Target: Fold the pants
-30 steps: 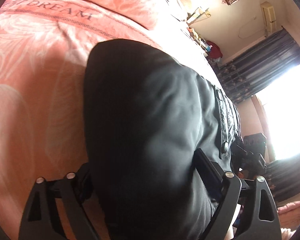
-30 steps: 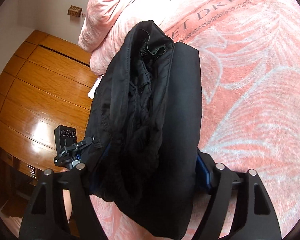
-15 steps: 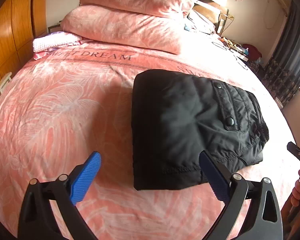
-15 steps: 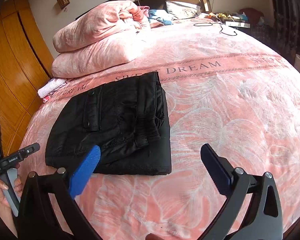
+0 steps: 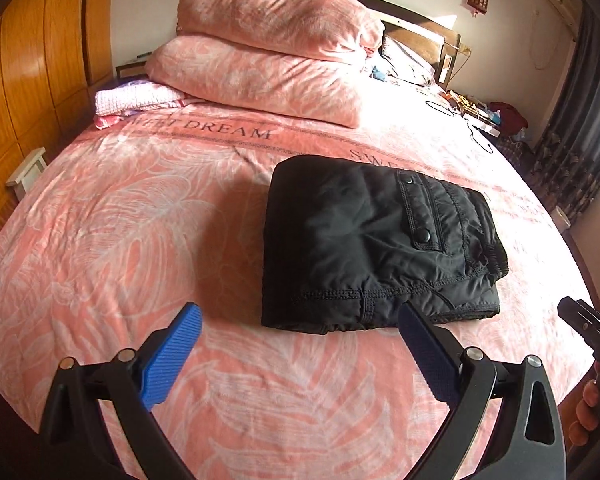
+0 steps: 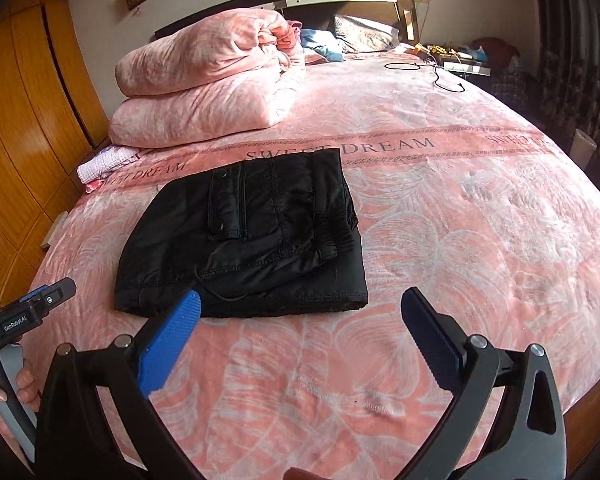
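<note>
Both grippers lifted off pants (image 5: 376, 248) (black, padded, folded square).

Left gripper (image 5: 298, 330): black angular arms with triangular cut-outs, silver pivot screws, ribbed blue pads (image 5: 168, 360). Right gripper (image 6: 300, 320): same build, blue pads (image 6: 170, 346) ribbed, silver screws at each joint. Seen from the right wrist view, left unit's black body printed "GenRoboLAI" in white, grey handle, blue trim. No sleeves visible.

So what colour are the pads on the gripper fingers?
Blue, ribbed pads on black fingers; clearest in the right wrist view.
</note>
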### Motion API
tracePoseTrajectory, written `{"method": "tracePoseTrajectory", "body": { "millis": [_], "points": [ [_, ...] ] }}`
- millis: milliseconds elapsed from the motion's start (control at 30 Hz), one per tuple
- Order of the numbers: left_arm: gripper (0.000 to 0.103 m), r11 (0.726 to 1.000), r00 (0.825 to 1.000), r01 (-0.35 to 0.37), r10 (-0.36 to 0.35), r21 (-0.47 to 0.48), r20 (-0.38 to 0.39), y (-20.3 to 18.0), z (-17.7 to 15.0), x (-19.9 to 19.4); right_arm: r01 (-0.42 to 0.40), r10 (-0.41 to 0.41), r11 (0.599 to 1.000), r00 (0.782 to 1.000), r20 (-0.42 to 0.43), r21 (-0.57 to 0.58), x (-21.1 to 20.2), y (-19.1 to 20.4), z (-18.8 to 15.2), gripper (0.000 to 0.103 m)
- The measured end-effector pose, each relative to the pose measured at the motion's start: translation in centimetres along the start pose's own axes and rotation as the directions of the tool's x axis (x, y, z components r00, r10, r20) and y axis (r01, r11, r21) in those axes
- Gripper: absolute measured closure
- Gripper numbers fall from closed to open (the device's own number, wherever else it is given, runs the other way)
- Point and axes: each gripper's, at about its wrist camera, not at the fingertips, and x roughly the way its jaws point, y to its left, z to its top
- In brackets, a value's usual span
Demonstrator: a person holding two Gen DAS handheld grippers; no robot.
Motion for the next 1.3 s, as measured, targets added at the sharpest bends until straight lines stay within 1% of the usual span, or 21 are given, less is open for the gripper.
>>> {"method": "tracePoseTrajectory", "body": {
  "millis": [67, 200, 267, 400, 467, 633, 833, 1033, 1300],
  "points": [
    [0.004, 0.999, 1.000, -0.017, 0.017, 0.027, 0.019, -0.6, -0.1, -1.0, -0.010, 0.010, 1.000, 1.000, 0.002, -0.018, -0.6, 0.6, -0.1, 0.003],
    [0.004, 0.997, 0.999, -0.015, 0.013, 0.074, 0.036, -2.0, -0.1, -2.2, 0.019, -0.019, 0.999, 1.000, 0.007, -0.037, -1.3, 1.3, -0.1, 0.003],
    [0.004, 0.995, 0.999, -0.007, 0.003, 0.100, 0.033, -2.6, 0.0, -2.4, 0.021, -0.020, 0.999, 1.000, 0.005, -0.045, -1.4, 1.5, -0.1, 0.003],
    [0.004, 0.991, 0.999, -0.028, 0.023, 0.132, 0.037, -3.3, 0.1, -2.2, 0.035, -0.035, 0.998, 0.999, 0.000, -0.049, -1.4, 1.4, 0.0, 0.003],
    [0.004, 0.991, 0.999, -0.033, 0.029, 0.130, 0.035, -3.3, 0.2, -2.2, 0.035, -0.035, 0.998, 0.999, -0.001, -0.046, -1.3, 1.3, 0.0, 0.003],
    [0.004, 0.989, 0.997, -0.072, 0.068, 0.130, 0.040, -3.1, 0.2, -1.6, 0.045, -0.045, 0.998, 0.999, 0.001, -0.050, -1.2, 1.4, 0.0, 0.003],
    [0.004, 0.990, 0.996, -0.085, 0.084, 0.116, 0.014, -2.1, 0.0, -0.4, 0.055, -0.055, 0.996, 0.998, -0.003, -0.074, -0.7, 1.7, 0.0, 0.003],
    [0.004, 0.990, 0.996, -0.091, 0.090, 0.103, 0.011, -1.1, 0.0, 0.0, 0.049, -0.051, 0.996, 0.998, -0.023, -0.074, 0.1, 1.7, -0.2, 0.003],
    [0.004, 0.990, 0.996, -0.089, 0.088, 0.113, 0.010, -0.9, 0.0, 0.0, 0.063, -0.066, 0.994, 0.997, -0.035, -0.086, 1.0, 1.7, -0.4, 0.003]
  ]
}}
